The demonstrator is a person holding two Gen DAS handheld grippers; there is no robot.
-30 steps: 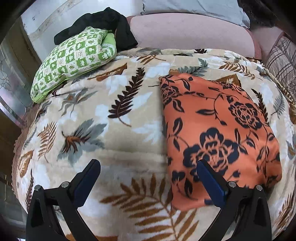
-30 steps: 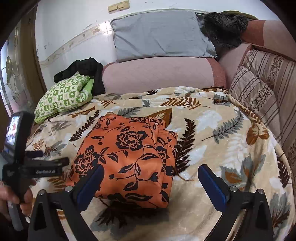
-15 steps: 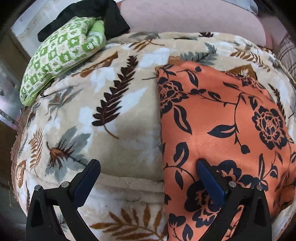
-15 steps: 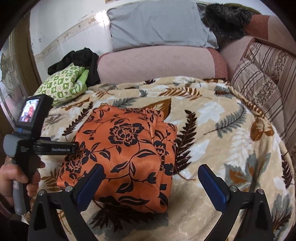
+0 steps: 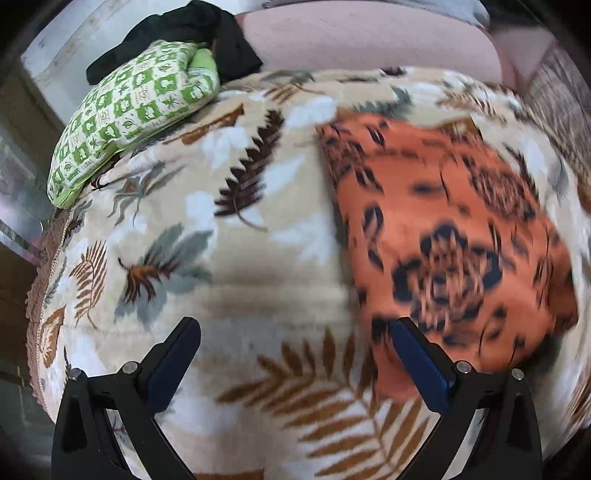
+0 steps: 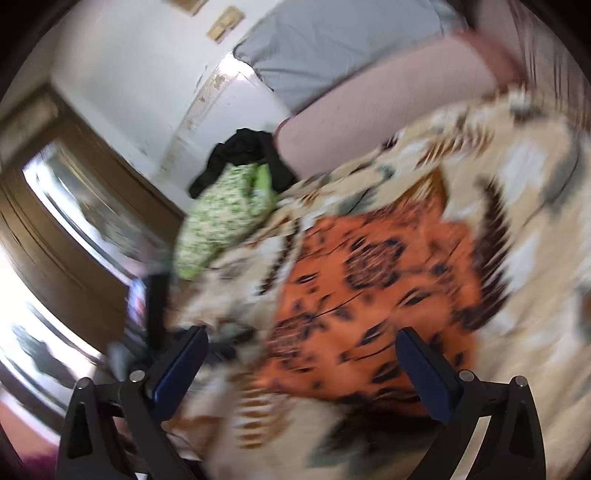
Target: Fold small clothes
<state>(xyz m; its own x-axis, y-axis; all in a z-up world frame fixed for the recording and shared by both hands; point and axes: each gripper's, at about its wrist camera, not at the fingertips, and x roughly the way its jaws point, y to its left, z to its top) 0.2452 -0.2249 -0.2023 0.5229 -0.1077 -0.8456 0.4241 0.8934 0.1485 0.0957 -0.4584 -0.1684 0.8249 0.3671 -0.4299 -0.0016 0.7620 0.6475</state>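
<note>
A folded orange garment with dark flowers (image 5: 443, 236) lies flat on the leaf-patterned blanket (image 5: 229, 266); it also shows, blurred, in the right wrist view (image 6: 373, 295). My left gripper (image 5: 295, 354) is open and empty, above the blanket just left of the garment's near corner. My right gripper (image 6: 301, 363) is open and empty, tilted, above the garment's near edge. The left gripper's handle and screen (image 6: 147, 306) appear blurred at the left of the right wrist view.
A green checked pillow (image 5: 133, 114) and a black cloth (image 5: 192, 33) lie at the blanket's far left. A pink bolster (image 5: 369, 40) and grey pillow (image 6: 332, 48) line the back. A wooden door frame (image 6: 74, 229) stands left.
My left gripper has drawn back from the garment toward the near edge. My right gripper has swung and rolled sharply, so its view is tilted and blurred. The garment has not moved.
</note>
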